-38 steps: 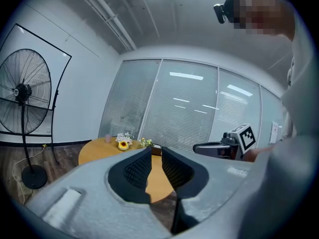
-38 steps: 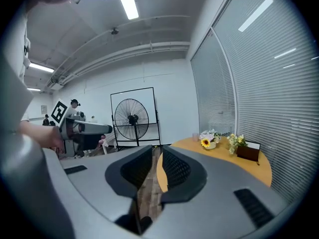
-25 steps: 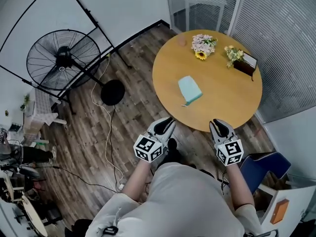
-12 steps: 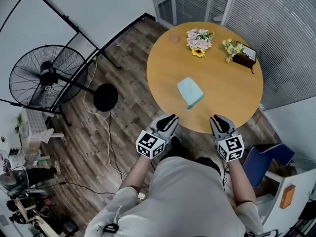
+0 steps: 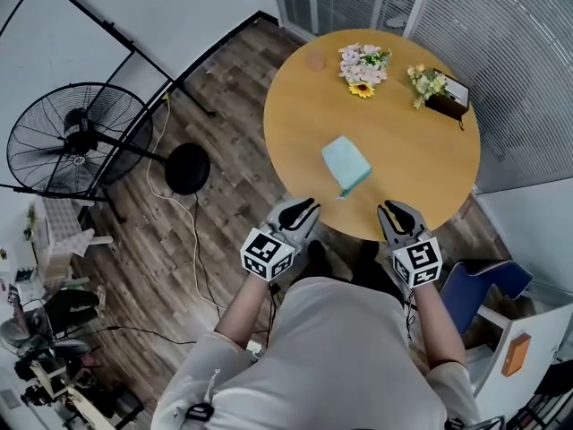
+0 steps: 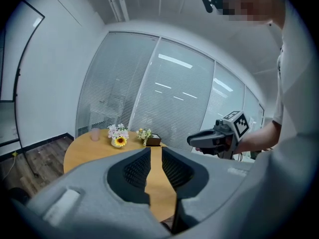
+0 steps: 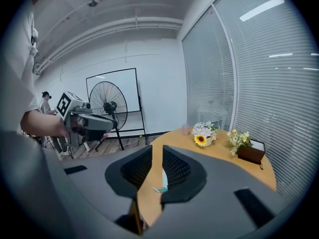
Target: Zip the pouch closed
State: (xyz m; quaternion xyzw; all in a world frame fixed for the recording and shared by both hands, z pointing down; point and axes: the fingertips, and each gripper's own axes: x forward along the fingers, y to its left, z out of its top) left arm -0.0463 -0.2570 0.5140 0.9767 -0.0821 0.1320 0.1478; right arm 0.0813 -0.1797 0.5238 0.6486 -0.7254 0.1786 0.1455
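A light turquoise fabric pouch (image 5: 346, 164) is lying flat near the middle of a round, honey-coloured wooden table (image 5: 421, 195), with a small tab showing at its near corner. The far side of the tabletop is being taken up by a bunch of pale pink and white flowers with one sunflower (image 5: 363, 64), a dark box of yellow flowers (image 5: 439, 92) and a small pink cup (image 5: 315, 59), all well apart from the pouch.

The left gripper (image 5: 303, 207) and the right gripper (image 5: 399, 211) are being held side by side just off the table's near edge, both pointed toward the tabletop. The left gripper's jaws are being kept narrowly apart with nothing between them; only bare tabletop is being seen through the gap. The right gripper's jaws are likewise parted and empty, and the pouch is being framed at a distance in their gap, untouched.

The table is standing on a dark wood-plank floor (image 5: 224, 204). A black pedestal fan (image 5: 76, 141) is standing to the left by a white wall, and a white cable (image 5: 195, 240) is trailing across the boards. Glass partitions covered by pale slatted blinds (image 5: 528, 70) are enclosing the far and right sides, and a blue chair (image 5: 488, 285) is being partly shown at the lower right.
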